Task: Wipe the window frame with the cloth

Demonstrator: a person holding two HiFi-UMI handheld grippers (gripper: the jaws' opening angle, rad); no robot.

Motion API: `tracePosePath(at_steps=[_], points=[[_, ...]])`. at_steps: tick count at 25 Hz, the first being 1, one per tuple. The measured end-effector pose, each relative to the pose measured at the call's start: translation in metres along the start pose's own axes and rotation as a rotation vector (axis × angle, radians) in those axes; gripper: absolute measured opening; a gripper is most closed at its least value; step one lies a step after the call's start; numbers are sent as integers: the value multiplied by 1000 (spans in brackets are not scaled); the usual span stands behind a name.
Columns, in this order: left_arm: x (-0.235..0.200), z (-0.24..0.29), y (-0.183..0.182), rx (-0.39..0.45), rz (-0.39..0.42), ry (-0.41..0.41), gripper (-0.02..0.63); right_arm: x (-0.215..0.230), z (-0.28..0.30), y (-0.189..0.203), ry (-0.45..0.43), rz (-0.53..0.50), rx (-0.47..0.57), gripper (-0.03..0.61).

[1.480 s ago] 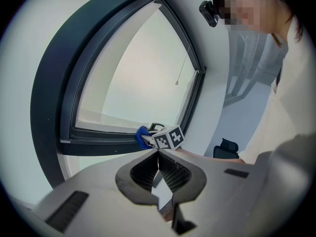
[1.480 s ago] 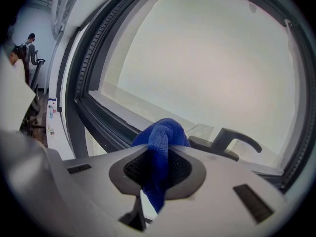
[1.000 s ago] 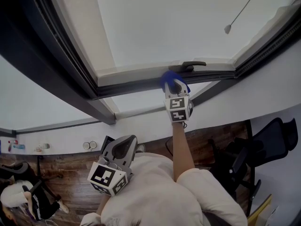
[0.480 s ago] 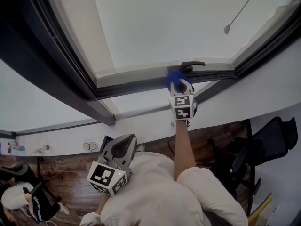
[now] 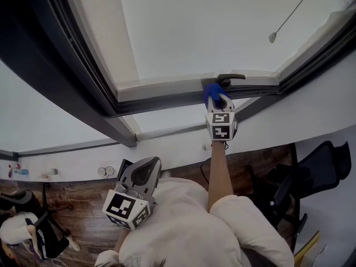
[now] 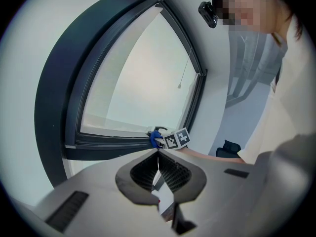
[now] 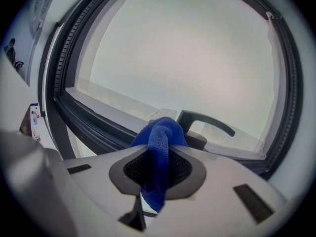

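Note:
My right gripper (image 5: 216, 100) is stretched out to the dark window frame (image 5: 156, 100) and is shut on a blue cloth (image 5: 211, 92). The cloth (image 7: 160, 135) bunches out past the jaws and presses on the frame's lower rail, right beside the dark window handle (image 7: 205, 122). That handle (image 5: 229, 78) lies just beyond the cloth in the head view. From the left gripper view the cloth (image 6: 155, 137) shows far off on the rail. My left gripper (image 5: 146, 174) hangs low by my chest, jaws shut with nothing between them (image 6: 158, 169).
A blind cord with a small weight (image 5: 272, 36) hangs in front of the pale pane. A dark office chair (image 5: 311, 171) stands on the wooden floor to the right. Small items (image 5: 105, 171) sit on a white sill at the lower left.
My right gripper has slid the cloth to the right along the lower rail, ending next to the handle. The left gripper has stayed where it was.

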State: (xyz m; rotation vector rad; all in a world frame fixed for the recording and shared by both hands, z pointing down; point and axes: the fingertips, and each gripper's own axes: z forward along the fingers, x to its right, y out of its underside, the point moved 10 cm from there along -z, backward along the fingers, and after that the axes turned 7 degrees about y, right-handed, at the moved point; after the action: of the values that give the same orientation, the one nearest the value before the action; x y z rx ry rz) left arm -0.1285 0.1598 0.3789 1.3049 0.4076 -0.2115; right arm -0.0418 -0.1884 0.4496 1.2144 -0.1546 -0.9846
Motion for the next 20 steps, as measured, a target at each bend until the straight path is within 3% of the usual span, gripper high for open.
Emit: tracePosePath(at_steps=[6,8,14,20], points=[[-7,-23,2,20,-13,-39,9,5,-4,-4,62,29,-64,54],[-10,-32,2,20,-17,-47,9,-6,-9,-11,40,33,-48,54],[-16,-51,-2,10,-12,-26,11,-76,-35,-55,-170,28,91,54],[-25,-75,-2,4,-22,-40,11,-150,-54,-88,-370,-46,140,54]])
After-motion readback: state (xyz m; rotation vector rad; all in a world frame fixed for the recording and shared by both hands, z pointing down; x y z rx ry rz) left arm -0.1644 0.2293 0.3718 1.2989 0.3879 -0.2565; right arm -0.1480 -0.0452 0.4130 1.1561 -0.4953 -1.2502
